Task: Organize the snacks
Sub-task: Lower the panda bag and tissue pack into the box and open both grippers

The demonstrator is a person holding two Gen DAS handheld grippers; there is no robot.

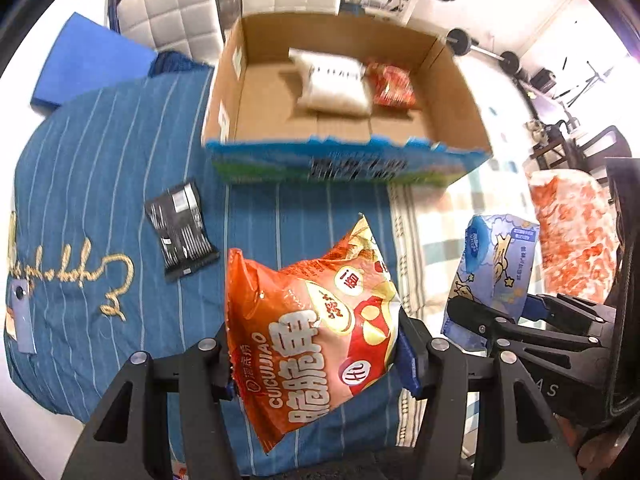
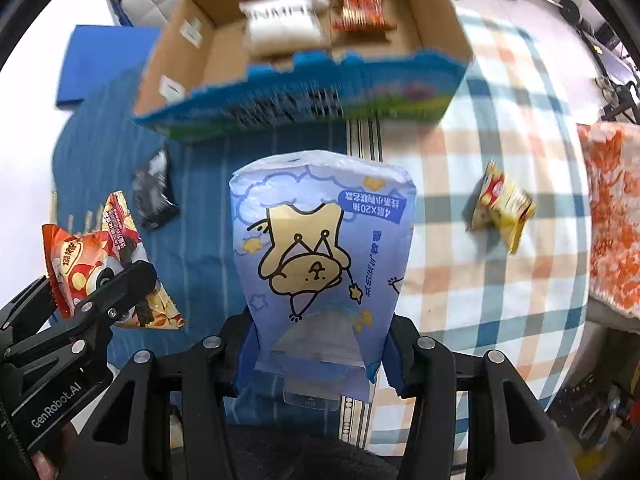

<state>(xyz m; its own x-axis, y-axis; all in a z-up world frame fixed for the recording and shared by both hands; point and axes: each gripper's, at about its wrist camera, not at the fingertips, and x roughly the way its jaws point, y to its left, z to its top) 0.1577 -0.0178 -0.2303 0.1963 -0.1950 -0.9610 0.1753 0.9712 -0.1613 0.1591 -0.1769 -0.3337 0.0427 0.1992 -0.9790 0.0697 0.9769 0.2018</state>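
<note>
Holding two packs above the bed, short of the open brown cardboard carton with blue printed front (image 1: 348,160), which sits at 12 o'clock in both wrist views.

- Left gripper (image 1: 314,356): jaws closed part-way onto the glossy orange crisp bag with white lettering (image 1: 312,320), pinched at its lower end; the bag stands up and leans toward 1 o'clock.
- Right gripper (image 2: 316,356): jaws closed against the sides of the pale blue soft pack printed with a cartoon dog (image 2: 320,264), held upright at centre.
- Carton contents: a white pillow-shaped packet (image 1: 334,84) and a small red packet (image 1: 390,82), side by side near the far wall.
- Loose on the bedding: a black foil snack packet (image 1: 182,230) at 10 o'clock on the blue striped quilt (image 1: 100,152); a yellow crinkled packet (image 2: 502,208) at 2 o'clock on the checked sheet (image 2: 500,120).

Risks, as judged: the crisp bag is air-filled and slick, so a pinch on one end may let it swing or slip free over the carton's ragged front rim. With both grippers near each other, entering together could make the packs collide. The carton rests on soft bedding and could tip if its wall is pushed.
</note>
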